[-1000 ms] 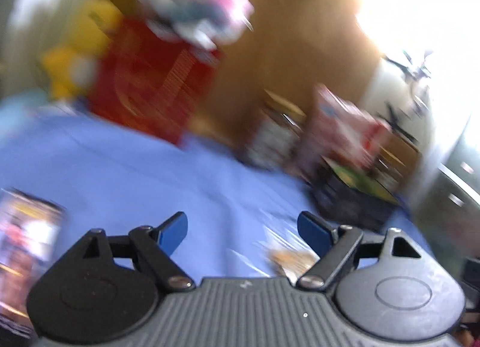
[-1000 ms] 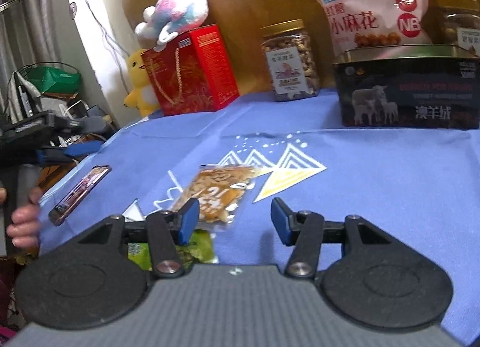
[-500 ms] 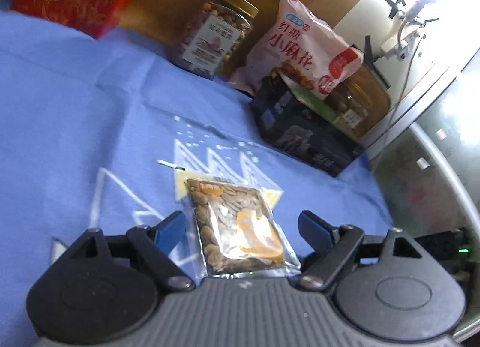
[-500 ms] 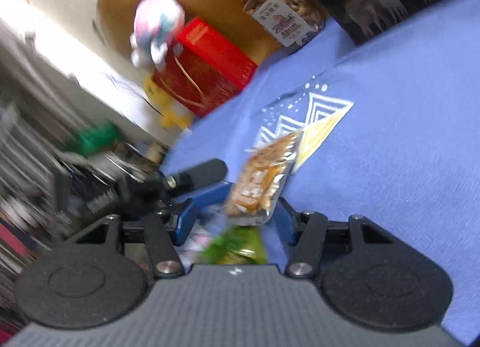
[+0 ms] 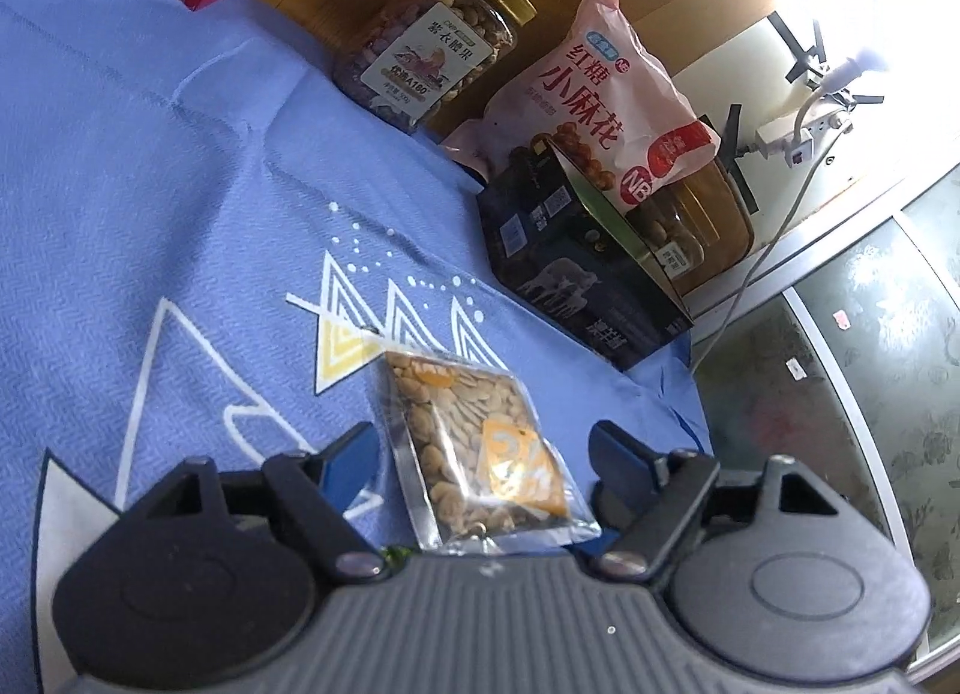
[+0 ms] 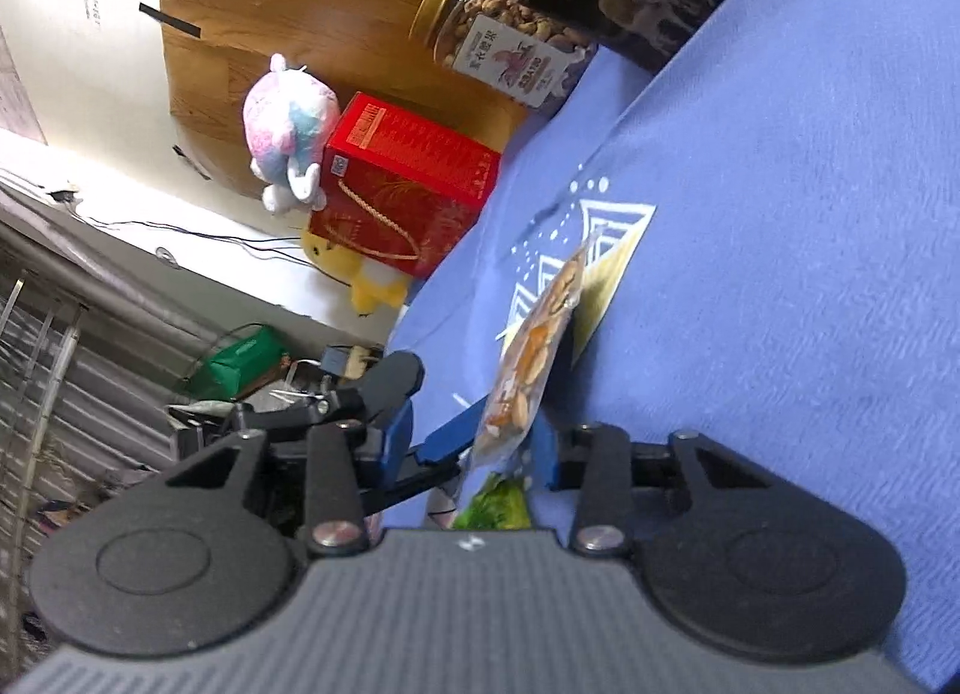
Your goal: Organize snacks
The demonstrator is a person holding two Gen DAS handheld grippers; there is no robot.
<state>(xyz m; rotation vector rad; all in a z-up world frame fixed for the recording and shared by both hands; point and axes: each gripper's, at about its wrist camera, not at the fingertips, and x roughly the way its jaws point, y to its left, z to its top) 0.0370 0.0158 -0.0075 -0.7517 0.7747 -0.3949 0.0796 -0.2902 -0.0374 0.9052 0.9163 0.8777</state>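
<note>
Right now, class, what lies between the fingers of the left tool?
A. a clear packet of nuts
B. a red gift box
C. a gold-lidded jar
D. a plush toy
A: the clear packet of nuts lies flat on the blue cloth between the left tool fingers.

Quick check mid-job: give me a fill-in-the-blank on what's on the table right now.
1. The clear snack packet lies on the ____ tablecloth.
2. The packet lies between the blue fingers of the ____ gripper.
3. The nut jar has a ____ lid.
4. The pink plush toy sits on the ____ gift box.

Missing words: blue; left; gold; red
</note>
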